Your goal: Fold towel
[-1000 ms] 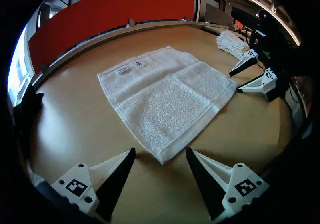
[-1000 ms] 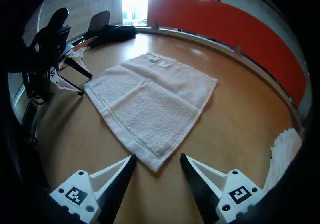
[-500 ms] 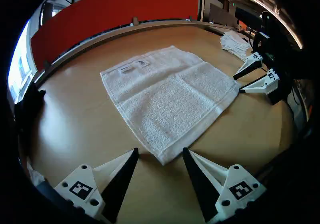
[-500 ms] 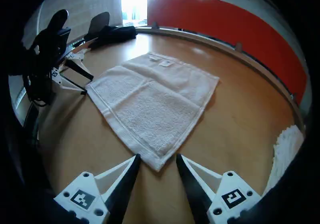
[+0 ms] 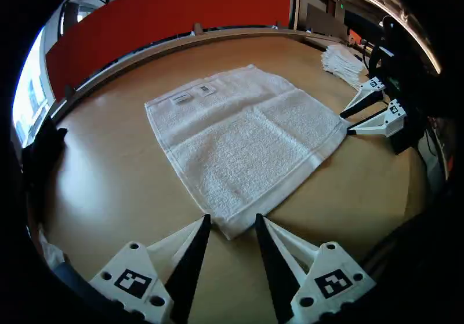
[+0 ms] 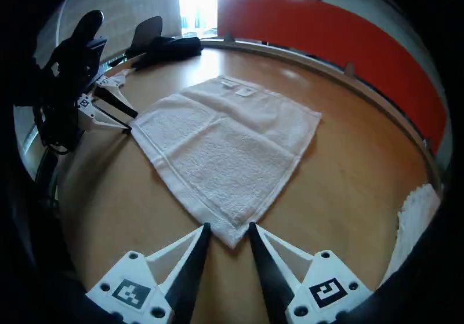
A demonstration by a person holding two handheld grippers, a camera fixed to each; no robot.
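Wooden table (image 5: 116, 167) is backed by a red partition (image 5: 162, 17). White towel (image 5: 243, 133) is laid flat mid-table. A stack of white cloths (image 5: 342, 63) is seen near the table edge. One towel corner is straddled by the left gripper (image 5: 231, 217), the opposite corner by the right gripper (image 6: 228, 226). Both jaws are held slightly apart, cloth not clamped.

White terry towel (image 5: 249, 138) on a tan wooden table (image 5: 104, 167) — bright red panel (image 5: 162, 17) behind
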